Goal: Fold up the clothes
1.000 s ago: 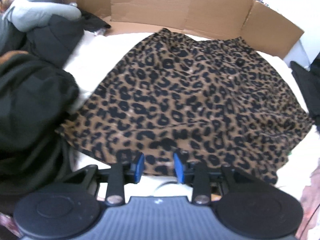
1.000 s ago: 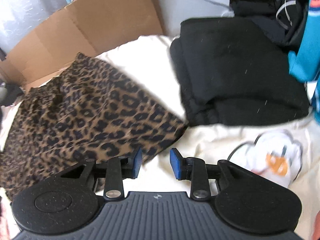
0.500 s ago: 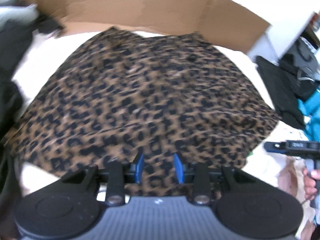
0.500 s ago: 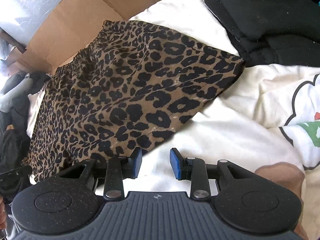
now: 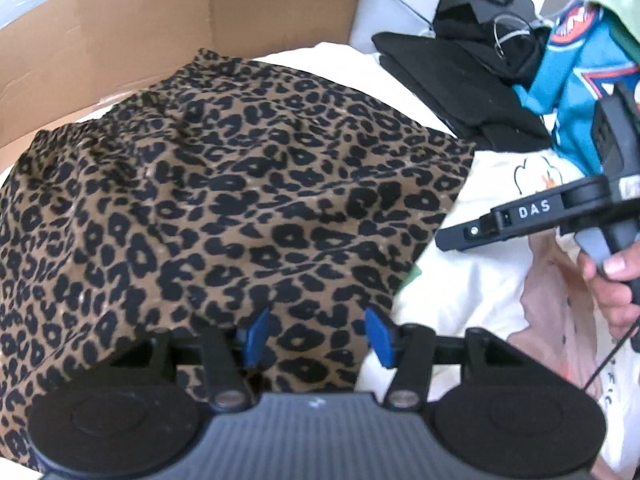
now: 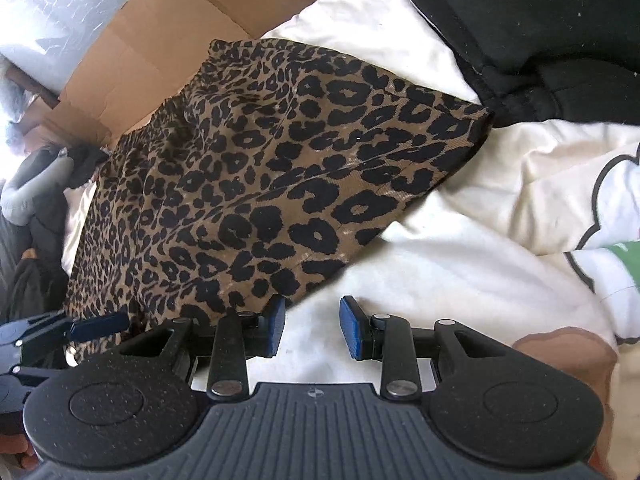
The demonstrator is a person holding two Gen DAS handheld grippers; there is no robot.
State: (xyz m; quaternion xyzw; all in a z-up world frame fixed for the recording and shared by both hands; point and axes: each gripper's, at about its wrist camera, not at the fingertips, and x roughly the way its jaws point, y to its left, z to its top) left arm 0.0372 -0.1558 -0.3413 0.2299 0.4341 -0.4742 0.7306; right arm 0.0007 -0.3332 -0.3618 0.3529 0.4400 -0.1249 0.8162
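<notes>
From the left wrist view, the left gripper (image 5: pixel 316 336) has its blue-padded jaws spread wide, hovering over the near hem of the leopard-print skirt (image 5: pixel 224 208); nothing is held between them. The skirt lies spread flat on a cream bedcover (image 5: pixel 472 280), its gathered waistband toward a cardboard sheet (image 5: pixel 180 28). This view alone shows a folded black garment (image 5: pixel 452 84) and a teal jersey (image 5: pixel 580 80) at far right, and a hand (image 5: pixel 612 280) gripping the handle of the right gripper (image 5: pixel 460 240), which reaches in level toward the skirt's right edge.

From the right wrist view, the right gripper (image 6: pixel 312 326) is likewise parted and empty, its left pad just beside the skirt's (image 6: pixel 256 184) near corner, over bare bedcover (image 6: pixel 440 272). Only here appear a grey garment (image 6: pixel 32 184) at far left and the left gripper's blue fingertip (image 6: pixel 100 324) over the hem.
</notes>
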